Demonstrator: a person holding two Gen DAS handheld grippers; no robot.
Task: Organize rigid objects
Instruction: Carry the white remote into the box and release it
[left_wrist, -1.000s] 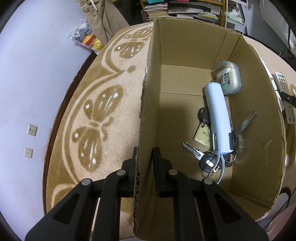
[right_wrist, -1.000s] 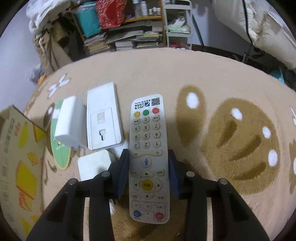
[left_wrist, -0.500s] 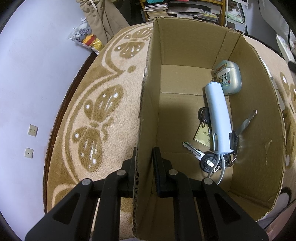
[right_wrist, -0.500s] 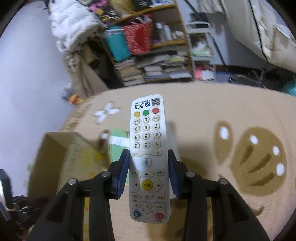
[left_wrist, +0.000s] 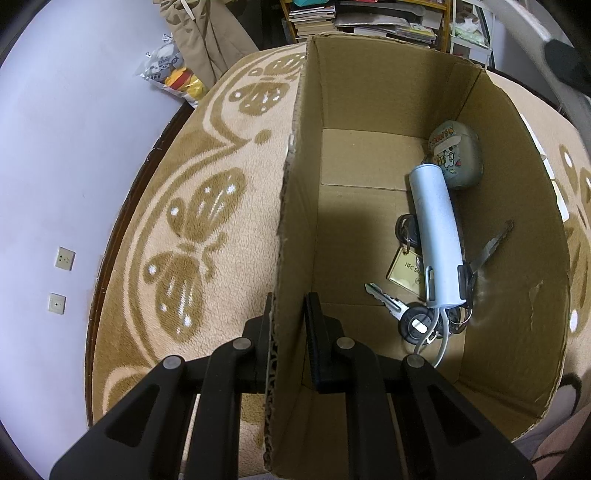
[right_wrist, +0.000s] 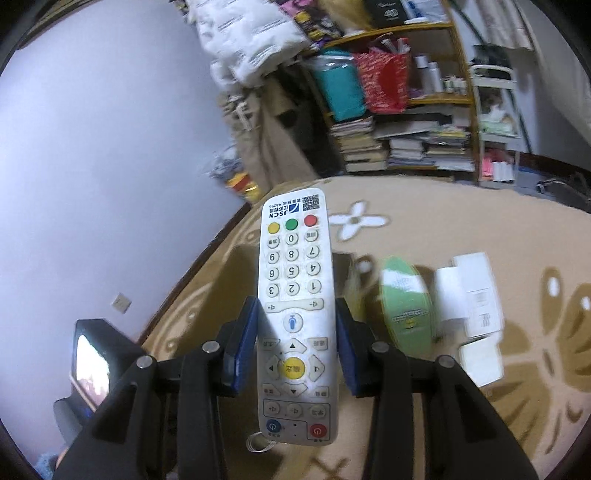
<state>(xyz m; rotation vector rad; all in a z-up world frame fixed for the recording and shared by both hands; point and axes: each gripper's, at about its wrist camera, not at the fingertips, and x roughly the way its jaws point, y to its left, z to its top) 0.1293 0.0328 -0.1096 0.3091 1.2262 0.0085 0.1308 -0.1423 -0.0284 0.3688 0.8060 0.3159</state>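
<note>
While the rug (left_wrist: 207, 206) with its brown butterfly pattern covers the floor up to the pale wall, a cardboard box (left_wrist: 369, 92) stands open on it, and behind that a shelf (right_wrist: 406, 122) is crammed with stacked books and bags. The left tongs (left_wrist: 289, 325) are pinched shut on the box's left wall, one finger outside it and one inside, near the front corner. Inside the box, toward its right side, a pale blue tube (left_wrist: 437, 236) lies lengthwise across a bunch of keys (left_wrist: 413, 321) with a gold tag (left_wrist: 404, 271); just beyond the tube's far end a small cartoon-printed case (left_wrist: 458, 155) sits against the right wall.

Over on the right, the right tongs (right_wrist: 295, 341) are closed on a white remote (right_wrist: 293, 291), their blue pads pressing its two long edges about midway, with the button face up and the coloured buttons at the far end. The remote is held up off the rug, its tip pointing toward the wall and shelf. Below and to its right, a green oval card (right_wrist: 406, 306) and a few white boxes (right_wrist: 476, 295) lie close together on the rug, somewhat blurred.
</note>
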